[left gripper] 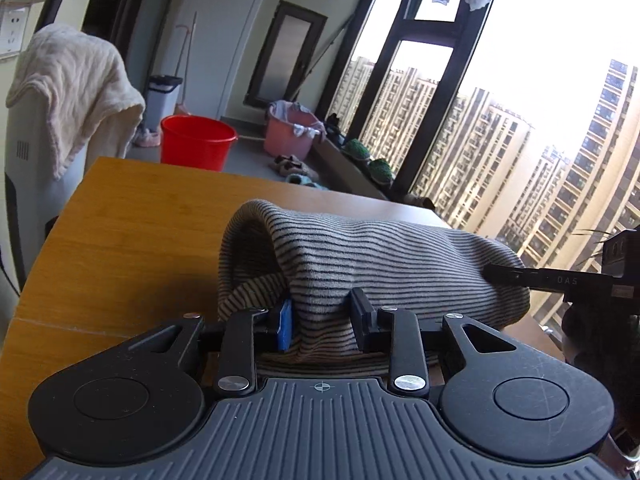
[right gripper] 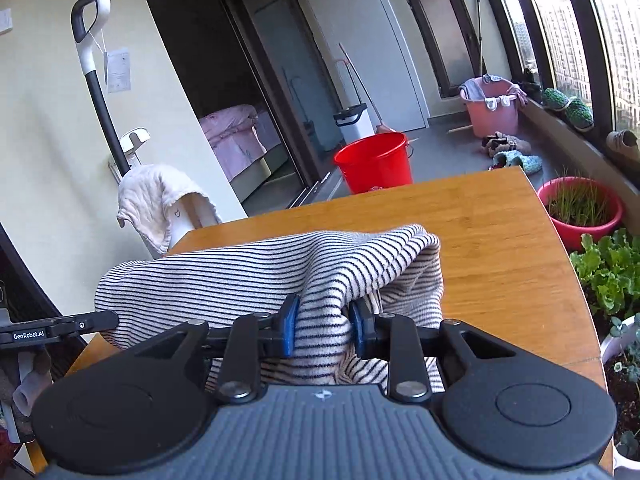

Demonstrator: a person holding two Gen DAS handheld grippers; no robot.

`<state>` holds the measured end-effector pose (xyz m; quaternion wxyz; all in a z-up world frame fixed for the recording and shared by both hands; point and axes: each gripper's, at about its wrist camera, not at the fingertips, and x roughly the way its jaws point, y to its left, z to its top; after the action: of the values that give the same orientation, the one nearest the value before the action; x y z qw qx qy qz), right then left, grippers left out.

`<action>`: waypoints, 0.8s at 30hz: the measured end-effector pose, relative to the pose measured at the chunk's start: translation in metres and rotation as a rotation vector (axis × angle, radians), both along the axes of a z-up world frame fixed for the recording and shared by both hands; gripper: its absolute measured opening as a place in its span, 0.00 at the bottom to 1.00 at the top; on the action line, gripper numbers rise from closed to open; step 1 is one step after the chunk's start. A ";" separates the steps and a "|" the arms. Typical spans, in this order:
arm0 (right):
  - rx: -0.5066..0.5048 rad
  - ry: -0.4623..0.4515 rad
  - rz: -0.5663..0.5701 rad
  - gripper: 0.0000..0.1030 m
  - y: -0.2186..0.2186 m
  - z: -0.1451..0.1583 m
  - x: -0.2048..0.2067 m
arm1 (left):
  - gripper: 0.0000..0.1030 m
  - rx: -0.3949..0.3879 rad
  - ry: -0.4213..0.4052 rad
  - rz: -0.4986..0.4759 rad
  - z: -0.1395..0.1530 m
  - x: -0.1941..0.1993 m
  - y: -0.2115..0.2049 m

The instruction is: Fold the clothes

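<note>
The striped garment (left gripper: pixel 360 264) is held lifted above the worktop (left gripper: pixel 132 232), bunched fabric being pinched in the closed jaws of the left gripper (left gripper: pixel 322 320) and right gripper (right gripper: pixel 322 330), so folding is judged barely started.

Hard daylight pours through the tall windows (left gripper: pixel 500 128), blowing the sky out to white in the left wrist view. The striped garment (left gripper: pixel 360 264) there reads grey and shadowed against the glare; in the right wrist view it (right gripper: pixel 260 280) is evenly lit. Fisheye distortion bows the window frames and wooden table (right gripper: pixel 500 240) edges. Purple fringing tints the corners.
</note>
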<state>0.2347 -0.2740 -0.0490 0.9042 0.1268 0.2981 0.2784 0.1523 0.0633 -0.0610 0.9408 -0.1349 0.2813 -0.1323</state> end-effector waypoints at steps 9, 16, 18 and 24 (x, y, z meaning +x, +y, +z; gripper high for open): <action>-0.053 -0.058 -0.069 0.26 0.007 -0.015 -0.029 | 0.59 -0.035 -0.195 0.066 0.065 -0.026 0.005; -0.230 -0.173 -0.190 0.63 0.021 0.004 -0.045 | 0.68 0.092 -0.025 0.029 0.000 0.030 -0.058; -0.254 -0.242 -0.208 0.66 0.023 0.012 -0.063 | 0.69 0.111 -0.086 0.041 -0.008 0.021 -0.062; -0.183 -0.314 -0.104 0.96 0.057 0.018 -0.082 | 0.79 0.167 -0.117 0.036 -0.012 0.019 -0.071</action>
<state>0.1527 -0.2173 -0.0307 0.9605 0.0141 0.1704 0.2194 0.1715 -0.0082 -0.0731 0.9659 -0.0532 0.2333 -0.0991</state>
